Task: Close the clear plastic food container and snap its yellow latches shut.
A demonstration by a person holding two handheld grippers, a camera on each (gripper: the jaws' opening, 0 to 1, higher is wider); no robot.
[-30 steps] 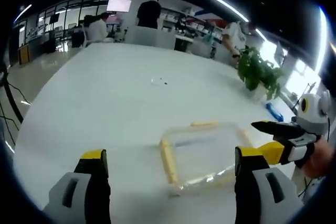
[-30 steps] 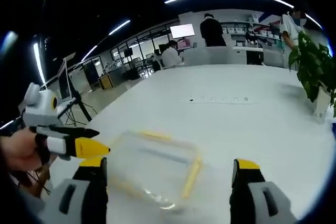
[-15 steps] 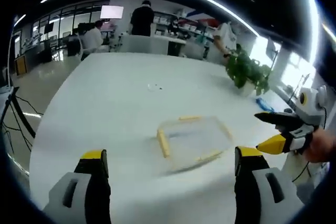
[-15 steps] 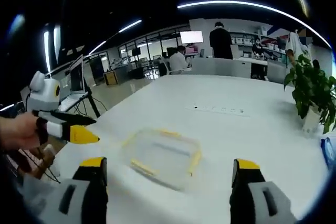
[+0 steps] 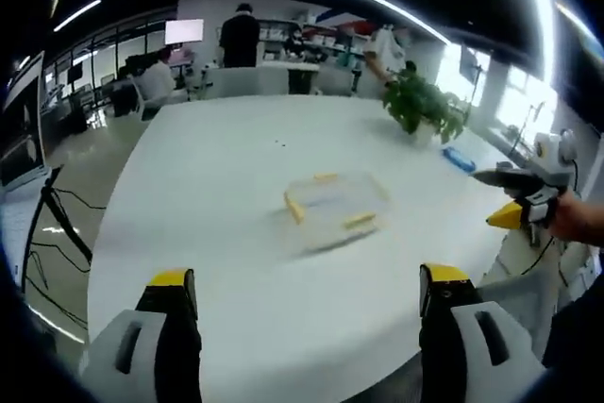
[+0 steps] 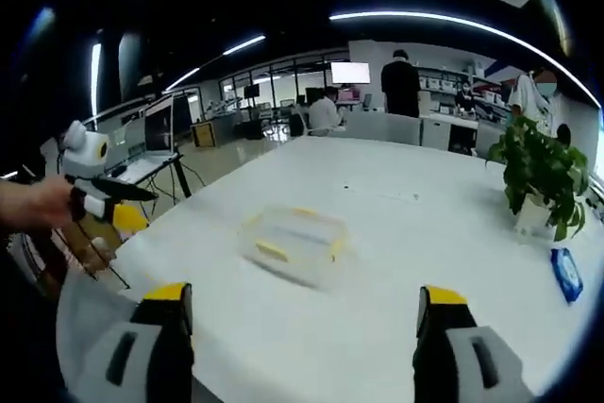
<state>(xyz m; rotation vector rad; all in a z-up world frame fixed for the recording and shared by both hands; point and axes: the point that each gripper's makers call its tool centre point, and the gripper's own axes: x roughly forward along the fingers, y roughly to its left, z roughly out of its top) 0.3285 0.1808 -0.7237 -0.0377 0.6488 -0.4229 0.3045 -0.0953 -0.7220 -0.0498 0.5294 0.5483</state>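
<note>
Container (image 5: 332,209): clear plastic box, resting toward the middle of the white table (image 5: 217,186), lid on top; also seen in right gripper view (image 6: 293,238).
Latches (image 5: 294,207): yellow strips along the box edges, one on the left side, one near side (image 5: 360,221), a short one on the far side; blurred, cannot tell whether snapped down.
Left claw (image 5: 302,299): released, yellow-tipped jaws spread wide and holding nothing, hanging over the near table edge, well apart from the box; in right gripper view (image 6: 118,205) held by a hand (image 6: 33,203) at far left, off the table.
Right claw (image 6: 300,309): released too, jaws wide apart and bare, near edge of table below it; in left gripper view (image 5: 510,197) at far right beside the table, held by a hand (image 5: 576,219) cut off by the frame.
Hard to make out: box contents lost to blur and clear plastic; small dark specks on far table unreadable.
Plant (image 6: 538,172): potted, green, far right of the table, well apart from the box.
Blue thing (image 6: 564,276): flat, near the right table edge, identity unclear.
Open room: bare tabletop on all sides of the box, widest on the near side between box and both claws.
Background: people (image 5: 241,35) standing and sitting beyond the far end of the table, with a lit screen (image 6: 350,73).
</note>
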